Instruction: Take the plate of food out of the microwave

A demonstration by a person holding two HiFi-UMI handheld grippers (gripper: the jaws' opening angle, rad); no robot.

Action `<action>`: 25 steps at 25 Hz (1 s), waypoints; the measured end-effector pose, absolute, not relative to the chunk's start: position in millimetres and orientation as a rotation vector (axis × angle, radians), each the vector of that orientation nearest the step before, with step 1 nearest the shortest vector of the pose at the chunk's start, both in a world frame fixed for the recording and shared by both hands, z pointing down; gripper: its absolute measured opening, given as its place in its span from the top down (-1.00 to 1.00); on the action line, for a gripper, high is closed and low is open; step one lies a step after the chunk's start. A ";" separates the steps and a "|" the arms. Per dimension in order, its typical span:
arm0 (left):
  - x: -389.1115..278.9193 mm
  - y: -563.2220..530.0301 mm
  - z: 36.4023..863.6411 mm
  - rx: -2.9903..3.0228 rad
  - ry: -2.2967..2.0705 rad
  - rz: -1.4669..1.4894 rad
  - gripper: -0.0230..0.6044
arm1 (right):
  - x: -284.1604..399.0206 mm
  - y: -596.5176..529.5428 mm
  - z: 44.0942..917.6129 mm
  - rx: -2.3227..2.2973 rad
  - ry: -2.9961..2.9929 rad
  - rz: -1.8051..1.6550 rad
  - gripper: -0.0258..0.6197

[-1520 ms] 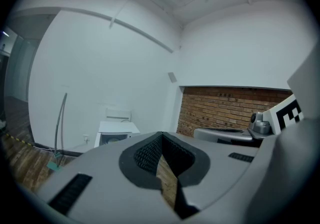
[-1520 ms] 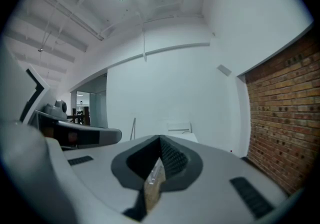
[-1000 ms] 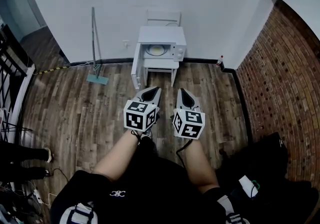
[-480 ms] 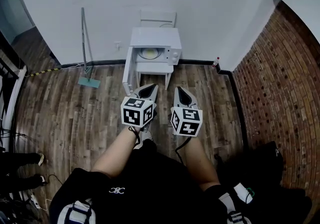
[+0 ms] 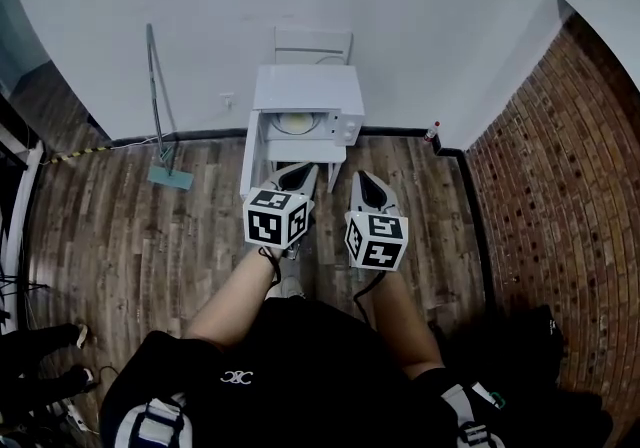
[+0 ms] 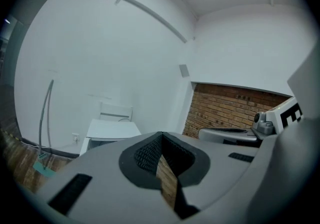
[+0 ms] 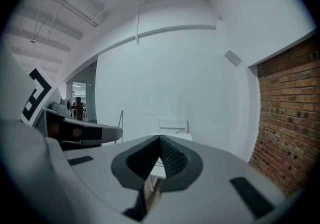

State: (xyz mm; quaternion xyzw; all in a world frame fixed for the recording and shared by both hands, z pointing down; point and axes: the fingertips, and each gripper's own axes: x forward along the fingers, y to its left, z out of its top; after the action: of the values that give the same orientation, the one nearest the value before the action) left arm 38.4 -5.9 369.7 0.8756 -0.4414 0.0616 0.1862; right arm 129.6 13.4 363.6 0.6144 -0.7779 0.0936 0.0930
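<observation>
A white microwave (image 5: 305,96) stands on a small white table by the far wall, its door (image 5: 248,161) swung open to the left. Inside lies a plate with yellow food (image 5: 298,123). In the head view my left gripper (image 5: 303,174) and right gripper (image 5: 366,182) are held side by side just short of the table, pointing at the microwave. Both are shut with nothing between their jaws. The left gripper view shows its own tips (image 6: 161,135) meeting, with the microwave (image 6: 113,130) beyond. In the right gripper view its tips (image 7: 160,140) are likewise together.
A long-handled mop (image 5: 155,101) leans on the wall to the left of the microwave. A white chair (image 5: 313,40) stands behind it. A brick wall (image 5: 565,186) runs along the right, with a small bottle (image 5: 432,131) at the corner. Someone's feet (image 5: 45,351) are at lower left.
The microwave has drawn closer in the head view, and both grippers have come up towards its table. Both stay shut and empty.
</observation>
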 end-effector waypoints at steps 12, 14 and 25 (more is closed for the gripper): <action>4.0 -117.5 384.3 2.431 -1.235 0.164 0.93 | 95.4 -97.8 380.5 1.789 -2.280 0.279 0.88; -0.2 -126.8 391.0 2.417 -1.227 0.166 0.93 | 91.8 -105.1 387.1 1.780 -2.268 0.283 0.88; -9.6 -153.3 415.4 2.369 -1.254 0.185 0.93 | 84.2 -142.4 417.4 1.717 -2.280 0.358 0.88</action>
State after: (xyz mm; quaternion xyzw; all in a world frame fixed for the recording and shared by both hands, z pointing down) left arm -9.6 -153.3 415.4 0.8591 -0.4547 0.0670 0.2252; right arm 84.2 -142.4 417.4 0.5916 -0.7857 0.1235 0.1321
